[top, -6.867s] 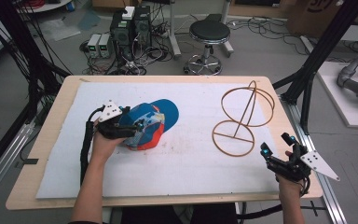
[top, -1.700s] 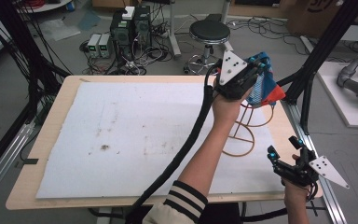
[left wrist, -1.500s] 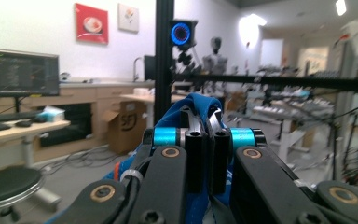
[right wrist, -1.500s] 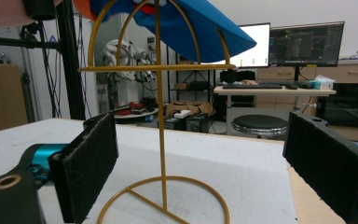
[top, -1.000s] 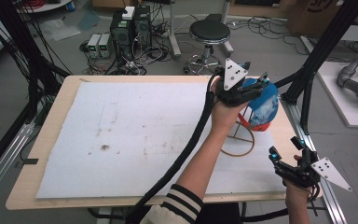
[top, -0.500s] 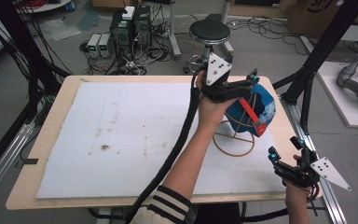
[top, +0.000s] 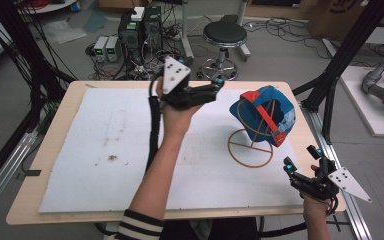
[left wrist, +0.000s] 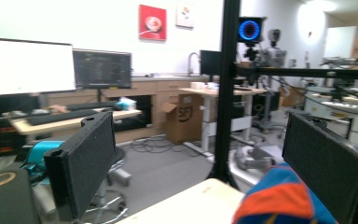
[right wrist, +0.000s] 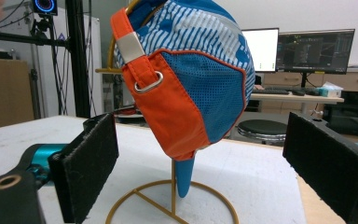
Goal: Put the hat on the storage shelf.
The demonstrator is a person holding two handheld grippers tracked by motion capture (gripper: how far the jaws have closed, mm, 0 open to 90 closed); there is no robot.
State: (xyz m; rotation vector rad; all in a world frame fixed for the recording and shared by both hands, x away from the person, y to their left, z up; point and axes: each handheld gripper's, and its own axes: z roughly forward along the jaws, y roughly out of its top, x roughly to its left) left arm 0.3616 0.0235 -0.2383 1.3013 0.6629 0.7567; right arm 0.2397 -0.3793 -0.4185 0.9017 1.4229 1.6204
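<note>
While cap hangs on gold wire stand, left gripper at its 9 o'clock, jaws wide, empty, right gripper at 5 o'clock, same.

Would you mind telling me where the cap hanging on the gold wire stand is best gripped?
Probably the orange back strap: on the cap it is a thin, flat band facing the open right gripper, so the jaws could likely close across its edge from the person's side. The rounded crown offers no such edge, and the stand sits inside it.
</note>
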